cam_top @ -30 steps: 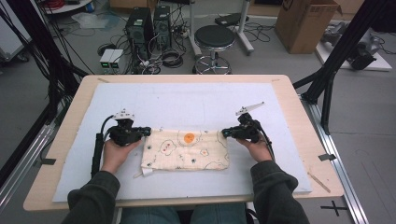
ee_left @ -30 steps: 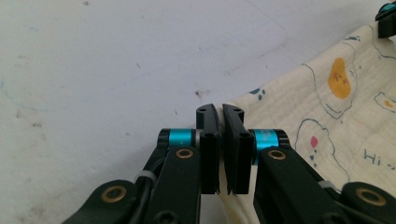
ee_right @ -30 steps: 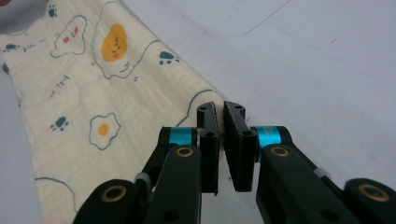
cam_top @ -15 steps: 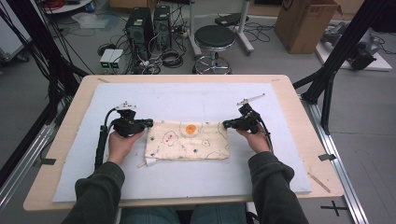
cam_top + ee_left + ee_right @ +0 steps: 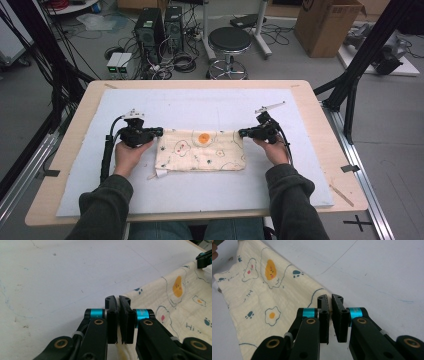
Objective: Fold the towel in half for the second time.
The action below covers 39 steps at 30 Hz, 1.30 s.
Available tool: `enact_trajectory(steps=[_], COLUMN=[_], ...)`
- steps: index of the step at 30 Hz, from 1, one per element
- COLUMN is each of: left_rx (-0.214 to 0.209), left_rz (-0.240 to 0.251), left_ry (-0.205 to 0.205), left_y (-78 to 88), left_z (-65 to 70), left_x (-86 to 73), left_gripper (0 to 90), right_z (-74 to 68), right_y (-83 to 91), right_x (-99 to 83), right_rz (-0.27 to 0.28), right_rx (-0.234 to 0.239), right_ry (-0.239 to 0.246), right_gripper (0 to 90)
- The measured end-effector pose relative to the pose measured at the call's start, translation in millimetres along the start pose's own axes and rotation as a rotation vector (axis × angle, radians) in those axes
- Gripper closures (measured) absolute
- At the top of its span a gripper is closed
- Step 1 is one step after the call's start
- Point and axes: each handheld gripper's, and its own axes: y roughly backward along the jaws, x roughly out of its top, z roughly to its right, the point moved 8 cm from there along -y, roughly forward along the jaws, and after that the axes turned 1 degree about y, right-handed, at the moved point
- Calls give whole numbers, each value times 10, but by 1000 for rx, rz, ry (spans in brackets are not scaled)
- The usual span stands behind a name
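Note:
A cream cloth (image 5: 200,152) printed with fried eggs and paw marks lies flat as a wide strip on the white mat (image 5: 200,105). My left gripper (image 5: 159,132) is at the cloth's far left corner. In the left gripper view its jaws (image 5: 118,298) stand pressed together with the cloth (image 5: 185,302) running under them. At the far right corner is my right gripper (image 5: 241,133). The right gripper view shows its jaws (image 5: 330,298) closed to a thin slit over the corner of the cloth (image 5: 262,290). A hand holds each gripper from the near side.
The mat covers most of the wooden table (image 5: 75,115). A thin wooden stick (image 5: 341,195) lies near the table's right front edge. Beyond the table stand a black stool (image 5: 229,40), computer towers (image 5: 155,25) and a cardboard box (image 5: 325,20).
Both grippers moved slightly away from the person. The cloth, deeper and puffed a second ago, now lies as a narrower, flatter strip.

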Motion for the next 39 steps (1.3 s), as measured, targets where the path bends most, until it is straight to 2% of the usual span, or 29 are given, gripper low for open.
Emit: enact_trajectory(steps=[8, 19, 30, 33, 39], left_rx=[-10, -17, -35, -40, -56], left_rz=[14, 14, 28, 40, 32], left_ry=[-13, -64, -57, -51, -60], left_y=[66, 143, 199, 221, 268], left_z=[29, 128, 139, 151, 182], left_x=[-39, -38, -105, -124, -176], left_gripper=[851, 850, 849, 849, 847], right_z=[-63, -158, -210, -233, -291], right_y=[33, 138, 163, 173, 199], right_x=[27, 39, -21, -14, -35], right_rz=[18, 33, 38, 43, 43], right_rx=[6, 14, 27, 31, 43], right_ry=[25, 52, 51, 65, 77], right_gripper=[845, 846, 846, 845, 845])
